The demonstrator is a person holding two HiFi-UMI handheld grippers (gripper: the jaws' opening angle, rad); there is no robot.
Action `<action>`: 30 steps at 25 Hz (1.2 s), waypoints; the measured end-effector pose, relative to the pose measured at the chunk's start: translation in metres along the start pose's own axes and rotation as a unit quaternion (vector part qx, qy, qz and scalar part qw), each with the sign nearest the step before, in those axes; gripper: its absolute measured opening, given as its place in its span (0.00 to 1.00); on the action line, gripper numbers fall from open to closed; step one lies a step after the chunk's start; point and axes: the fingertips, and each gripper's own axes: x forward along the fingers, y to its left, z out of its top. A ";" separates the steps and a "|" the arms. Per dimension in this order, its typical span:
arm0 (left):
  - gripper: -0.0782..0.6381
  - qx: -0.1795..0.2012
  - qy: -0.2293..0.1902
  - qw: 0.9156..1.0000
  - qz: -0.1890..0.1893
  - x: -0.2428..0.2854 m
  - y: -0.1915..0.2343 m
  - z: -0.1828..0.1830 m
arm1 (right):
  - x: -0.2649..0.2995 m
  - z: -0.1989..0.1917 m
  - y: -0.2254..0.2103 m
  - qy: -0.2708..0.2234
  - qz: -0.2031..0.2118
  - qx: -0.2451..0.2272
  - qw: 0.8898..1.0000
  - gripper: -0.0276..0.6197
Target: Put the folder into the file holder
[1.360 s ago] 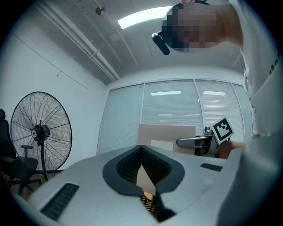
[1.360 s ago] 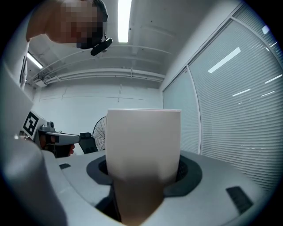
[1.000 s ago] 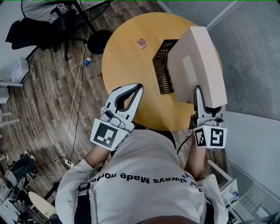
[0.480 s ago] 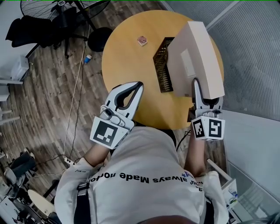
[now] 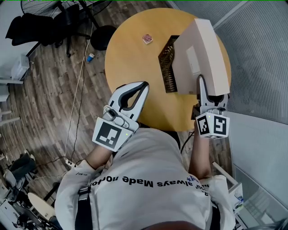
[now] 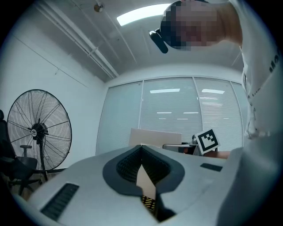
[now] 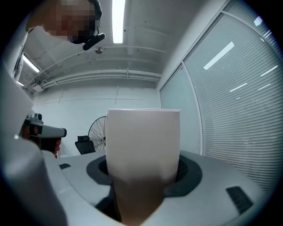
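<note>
A thick beige folder [image 5: 200, 58] stands on edge over the right side of the round yellow table [image 5: 130, 58], just right of the black mesh file holder [image 5: 167, 67]. Whether it touches the holder I cannot tell. My right gripper [image 5: 204, 90] is shut on the folder's near end, and the folder [image 7: 143, 145] fills the space between its jaws in the right gripper view. My left gripper [image 5: 144, 84] hovers over the table's near edge, shut and holding nothing. In the left gripper view its tips [image 6: 141, 145] meet, with the folder [image 6: 154, 136] beyond them.
A small pink object [image 5: 147, 38] lies on the far part of the table. A standing fan [image 5: 58, 9] and a black chair [image 5: 31, 29] are on the wooden floor at the far left. A glass partition with blinds [image 5: 256, 54] runs close along the right.
My right gripper has carried the folder a little down and farther over the table, beside the file holder. My left gripper has stayed where it was.
</note>
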 end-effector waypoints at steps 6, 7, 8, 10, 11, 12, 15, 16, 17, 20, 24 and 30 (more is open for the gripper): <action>0.14 -0.006 -0.001 1.000 0.003 -0.002 0.001 0.002 | 0.004 -0.011 -0.002 -0.002 -0.006 0.010 1.000 0.49; 0.14 -0.006 0.000 1.000 0.003 -0.002 0.001 0.002 | 0.005 -0.012 -0.002 -0.003 -0.007 0.011 1.000 0.49; 0.14 -0.006 0.001 1.000 0.003 -0.002 0.002 0.001 | 0.007 -0.014 -0.002 -0.003 -0.008 0.012 1.000 0.49; 0.14 -0.006 0.002 1.000 0.004 -0.003 0.002 -0.001 | 0.008 -0.018 -0.004 -0.005 -0.009 0.013 1.000 0.49; 0.14 -0.006 0.003 1.000 0.004 -0.004 0.002 -0.001 | 0.008 -0.020 -0.004 -0.006 -0.010 0.013 1.000 0.49; 0.14 -0.006 0.003 1.000 0.005 -0.005 0.002 -0.001 | 0.008 -0.021 -0.004 -0.007 -0.011 0.013 1.000 0.49; 0.14 -0.007 0.002 1.000 0.008 -0.006 0.003 0.001 | 0.008 -0.023 -0.006 -0.008 -0.013 0.015 1.000 0.49; 0.14 -0.007 0.001 1.000 0.010 -0.006 0.003 0.001 | 0.009 -0.025 -0.006 -0.008 -0.014 0.016 1.000 0.49; 0.14 -0.006 0.001 1.000 0.011 -0.006 0.005 0.001 | 0.010 -0.027 -0.006 -0.007 -0.014 0.016 1.000 0.49; 0.14 -0.006 0.001 1.000 0.013 -0.006 0.009 0.000 | 0.014 -0.032 -0.005 -0.007 -0.015 0.015 1.000 0.49; 0.14 -0.007 0.002 1.000 0.015 -0.009 0.011 -0.001 | 0.017 -0.037 -0.002 -0.008 -0.015 0.014 1.000 0.49; 0.14 -0.005 0.001 1.000 0.015 -0.013 0.010 -0.001 | 0.017 -0.044 0.002 -0.011 -0.012 0.009 1.000 0.49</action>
